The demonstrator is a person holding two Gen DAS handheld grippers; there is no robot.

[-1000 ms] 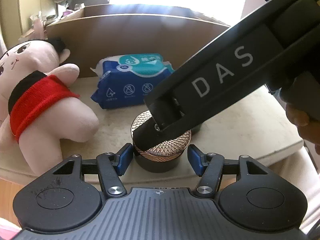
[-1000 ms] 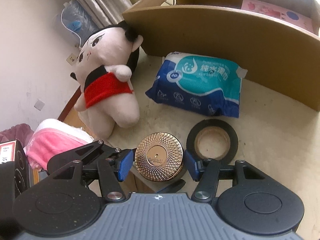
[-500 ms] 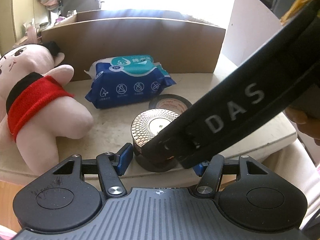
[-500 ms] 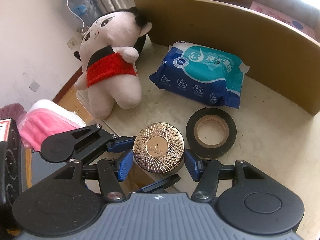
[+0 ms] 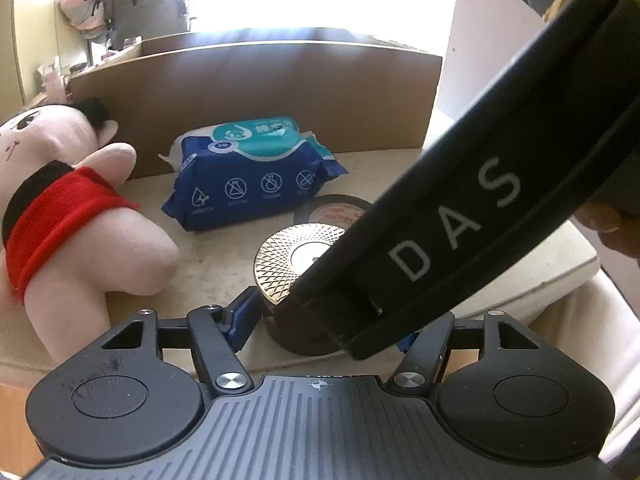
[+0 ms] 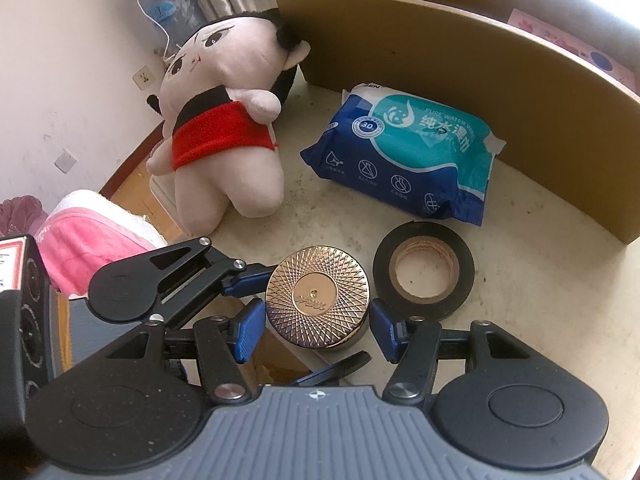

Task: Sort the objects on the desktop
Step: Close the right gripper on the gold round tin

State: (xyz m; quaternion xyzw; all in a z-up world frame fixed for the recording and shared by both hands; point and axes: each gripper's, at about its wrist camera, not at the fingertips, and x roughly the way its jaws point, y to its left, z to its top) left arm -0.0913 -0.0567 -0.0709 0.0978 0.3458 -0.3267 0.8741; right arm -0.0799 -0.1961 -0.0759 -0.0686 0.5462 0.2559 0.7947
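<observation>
A round jar with a gold patterned lid point(image 6: 318, 296) point(image 5: 296, 258) stands near the table's front edge. My right gripper point(image 6: 318, 330) is open, its blue pads either side of the jar with small gaps. My left gripper point(image 5: 320, 320) is open around the same jar from another side; its left pad point(image 5: 242, 318) is close to the jar's wall, and the right gripper's black body point(image 5: 460, 216) hides its right pad. A black tape roll point(image 6: 424, 270), a blue wet-wipes pack point(image 6: 404, 152) and a plush doll in a red top point(image 6: 224, 128) lie on the table.
An open cardboard box point(image 6: 460, 56) stands behind the wipes, with a pink card inside. The beige table top point(image 6: 540, 300) ends just in front of the jar. A pink and white cloth point(image 6: 88, 224) lies below the table at the left.
Both grippers have pulled back and risen a little, so the jar and tape show smaller. The right gripper's body has slid lower across the left wrist view. The jar has not moved.
</observation>
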